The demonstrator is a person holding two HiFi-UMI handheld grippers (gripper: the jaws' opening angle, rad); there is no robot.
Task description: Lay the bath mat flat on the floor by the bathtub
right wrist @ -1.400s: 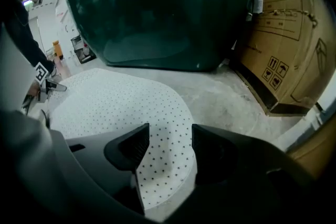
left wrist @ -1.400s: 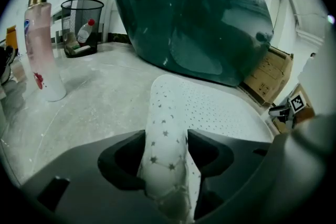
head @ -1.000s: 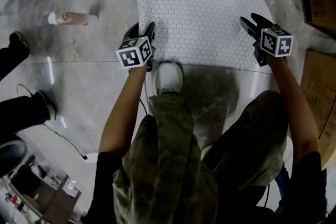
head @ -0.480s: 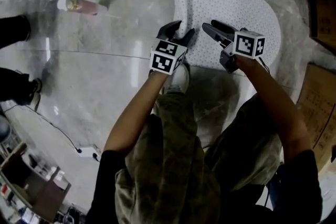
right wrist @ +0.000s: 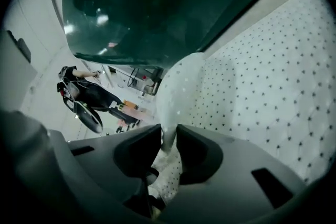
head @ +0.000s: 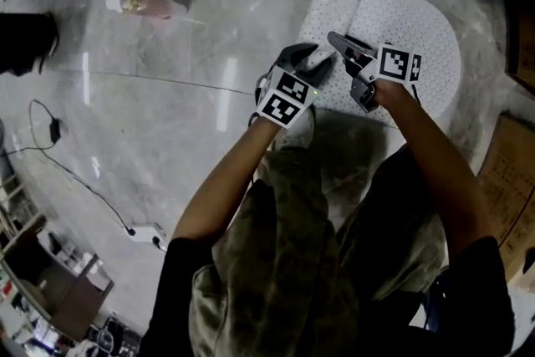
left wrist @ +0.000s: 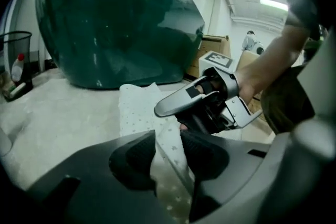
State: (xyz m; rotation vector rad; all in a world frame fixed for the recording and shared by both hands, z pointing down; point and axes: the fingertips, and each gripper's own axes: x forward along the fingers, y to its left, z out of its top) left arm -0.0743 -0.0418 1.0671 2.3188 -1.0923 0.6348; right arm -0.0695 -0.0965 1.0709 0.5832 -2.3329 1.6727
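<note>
The white dotted bath mat (head: pixel 414 25) lies on the pale marbled floor (head: pixel 167 96) at the far right, just beside the dark green bathtub (left wrist: pixel 121 18). Most of it rests flat, but its left edge is raised and folded over onto the rest.

The left gripper (head: pixel 308 61) and the right gripper (head: pixel 341 42) sit close together at that raised edge, on the mat's near left side. The fingers of both have just been closing. In the left gripper view a strip of mat fabric fills the gap between its fingers, which grip it. In the right gripper view the fingers pinch a standing fold of the same edge.

A pink bottle with a white cap (head: pixel 146 6) lies on its side on the floor at the far left, well apart from the mat.
</note>
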